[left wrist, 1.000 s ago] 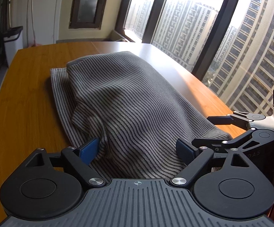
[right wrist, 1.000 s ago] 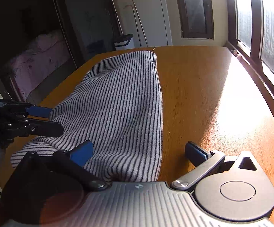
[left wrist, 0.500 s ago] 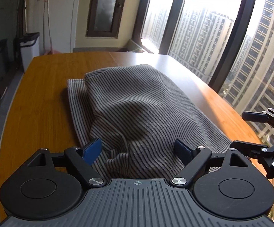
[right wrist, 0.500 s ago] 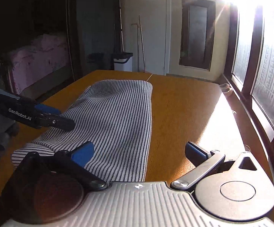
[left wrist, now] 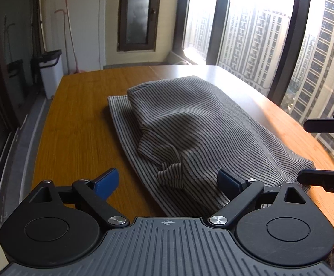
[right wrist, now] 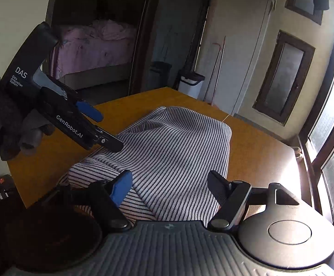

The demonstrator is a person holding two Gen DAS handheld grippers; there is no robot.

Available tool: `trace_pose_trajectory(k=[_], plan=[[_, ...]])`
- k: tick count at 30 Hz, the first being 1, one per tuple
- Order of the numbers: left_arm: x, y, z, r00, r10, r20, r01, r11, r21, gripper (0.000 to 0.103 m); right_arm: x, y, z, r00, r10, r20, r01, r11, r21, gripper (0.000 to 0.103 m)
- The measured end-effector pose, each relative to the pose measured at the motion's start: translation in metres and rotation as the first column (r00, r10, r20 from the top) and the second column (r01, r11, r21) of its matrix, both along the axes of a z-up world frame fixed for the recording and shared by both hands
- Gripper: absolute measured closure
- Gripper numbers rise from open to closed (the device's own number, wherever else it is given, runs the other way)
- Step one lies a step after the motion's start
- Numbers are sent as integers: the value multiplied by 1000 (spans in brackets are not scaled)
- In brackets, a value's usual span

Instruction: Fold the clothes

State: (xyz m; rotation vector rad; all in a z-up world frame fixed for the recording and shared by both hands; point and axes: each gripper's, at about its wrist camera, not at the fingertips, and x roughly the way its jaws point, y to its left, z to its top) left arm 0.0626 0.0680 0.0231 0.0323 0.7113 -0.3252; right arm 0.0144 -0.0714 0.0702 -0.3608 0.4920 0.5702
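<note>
Striped garment (left wrist: 201, 124) lies folded lengthwise on the bench (left wrist: 79, 124), ahead of both tools; left hand-held gripper (left wrist: 169, 181) gapes wide, empty, above its near hem; right hand-held gripper (right wrist: 169, 184), jaws closing, grips nothing, likely repositioning for the next fold.

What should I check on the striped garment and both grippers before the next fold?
1. Left gripper free of cloth: ok, fingers apart, nothing pinched.
2. Right gripper free of cloth: ok, its fingers are closing, above the fabric with nothing pressed between them.
3. Striped garment fully on the wooden table: ok, no edge seen hanging off.
4. Folded layer flat: not ok, a bunched flap sits near the left gripper.
5. Far end squared: not ok, the bottom layer sticks out beside the top layer.
6. Grippers clear of each other: ok, apart in both views.
</note>
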Motion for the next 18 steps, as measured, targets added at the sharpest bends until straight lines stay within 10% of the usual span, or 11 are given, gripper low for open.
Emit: trace_pose_trajectory(k=[5,8,18], plan=[[-9,18,-1,999,48,1,-48,999,-12,6,15,18,0,999,26,-28,-24,999,48,43],[-16,37,0,996,84,-4,-84,996,-25,6,28,22,-25,974,65,-219,-63,998,15,43],[-44,60,3,999,35,-32,-37,999,-39,2,-27,16,-12,955,288,-68,-294,949,-113,18]])
